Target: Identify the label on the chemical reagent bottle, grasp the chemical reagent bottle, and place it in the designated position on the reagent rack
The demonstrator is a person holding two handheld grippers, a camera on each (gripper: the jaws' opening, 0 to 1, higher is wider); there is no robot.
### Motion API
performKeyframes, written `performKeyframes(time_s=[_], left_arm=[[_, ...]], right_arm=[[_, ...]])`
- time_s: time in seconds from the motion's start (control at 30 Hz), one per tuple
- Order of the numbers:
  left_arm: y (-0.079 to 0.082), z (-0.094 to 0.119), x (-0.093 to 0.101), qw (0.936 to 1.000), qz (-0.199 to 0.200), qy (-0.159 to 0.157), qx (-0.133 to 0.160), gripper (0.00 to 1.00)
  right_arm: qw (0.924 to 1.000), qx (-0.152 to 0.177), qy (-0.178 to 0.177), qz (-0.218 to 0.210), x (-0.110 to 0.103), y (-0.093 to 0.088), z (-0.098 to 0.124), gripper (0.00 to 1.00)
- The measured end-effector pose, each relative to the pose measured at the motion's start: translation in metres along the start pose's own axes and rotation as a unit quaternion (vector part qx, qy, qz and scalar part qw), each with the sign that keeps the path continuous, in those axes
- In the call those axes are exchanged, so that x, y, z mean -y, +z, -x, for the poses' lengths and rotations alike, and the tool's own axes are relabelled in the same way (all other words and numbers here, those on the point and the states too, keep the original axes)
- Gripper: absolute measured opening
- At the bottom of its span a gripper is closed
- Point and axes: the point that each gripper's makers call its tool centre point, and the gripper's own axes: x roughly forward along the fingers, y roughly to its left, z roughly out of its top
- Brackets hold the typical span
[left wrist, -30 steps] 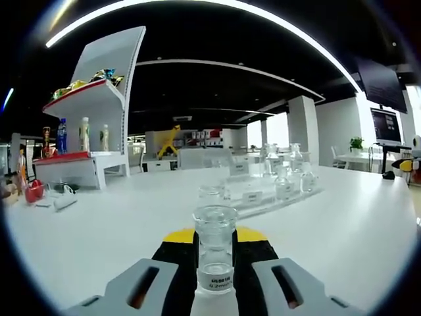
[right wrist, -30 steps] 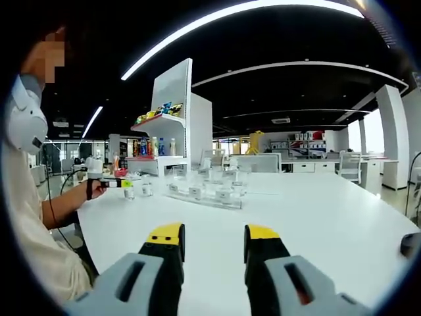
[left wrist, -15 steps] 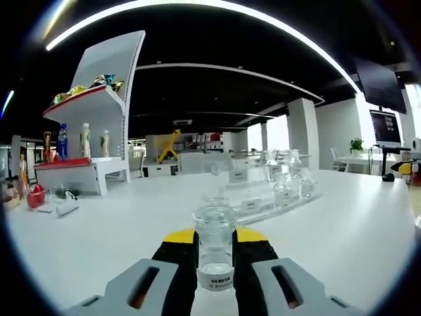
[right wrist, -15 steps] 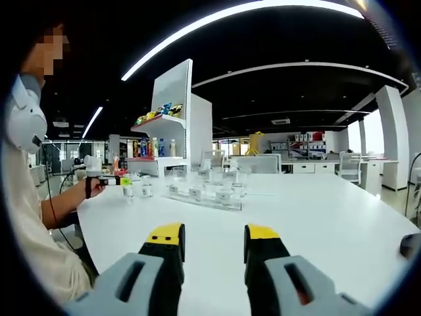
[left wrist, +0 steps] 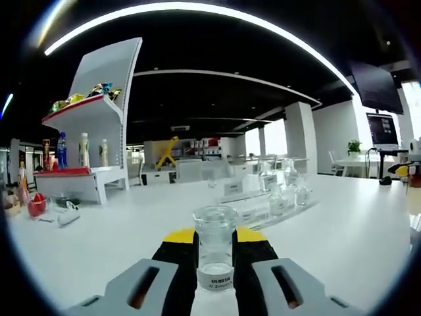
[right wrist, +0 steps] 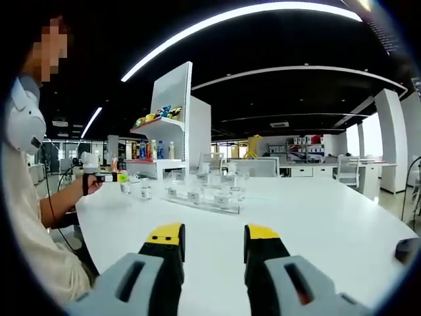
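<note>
Left gripper view, left gripper (left wrist: 214,249) clamped on a clear labelled bottle (left wrist: 214,245) at lower centre, glass rack (left wrist: 266,201) mid-frame on the white table (left wrist: 118,237), right gripper (right wrist: 214,247) parted, holding nothing.

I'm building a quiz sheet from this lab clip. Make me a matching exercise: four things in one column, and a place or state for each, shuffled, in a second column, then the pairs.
Things:
1. reagent bottle
2. right gripper
3. reagent rack
4. blue-labelled drink bottle

Places or states:
A. stands on the white table, holding several small glass bottles
B. clamped between the fingers of the left gripper
C. on the white display shelf in the background
D. open, nothing between its fingers

Pairs: 1-B, 2-D, 3-A, 4-C
</note>
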Motion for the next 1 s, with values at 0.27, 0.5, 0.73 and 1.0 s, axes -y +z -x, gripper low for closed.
performKeyframes(time_s=[0.27, 0.5, 0.73, 1.0], left_arm=[[0.015, 0.000, 0.003, 0.9999, 0.004, -0.004, 0.011, 0.19], [0.020, -0.002, 0.006, 0.9999, 0.003, -0.010, 0.013, 0.19], [0.033, -0.003, 0.008, 0.9996, 0.009, -0.018, 0.020, 0.19], [0.045, -0.009, 0.013, 0.9993, 0.011, -0.027, 0.026, 0.19]], right_arm=[[1.0000, 0.003, -0.001, 0.001, 0.000, 0.003, 0.001, 0.35], [1.0000, 0.002, -0.001, 0.003, -0.001, 0.003, 0.001, 0.35], [1.0000, 0.005, -0.002, 0.004, 0.000, 0.006, 0.001, 0.35], [1.0000, 0.005, -0.002, 0.004, 0.000, 0.006, 0.002, 0.35]])
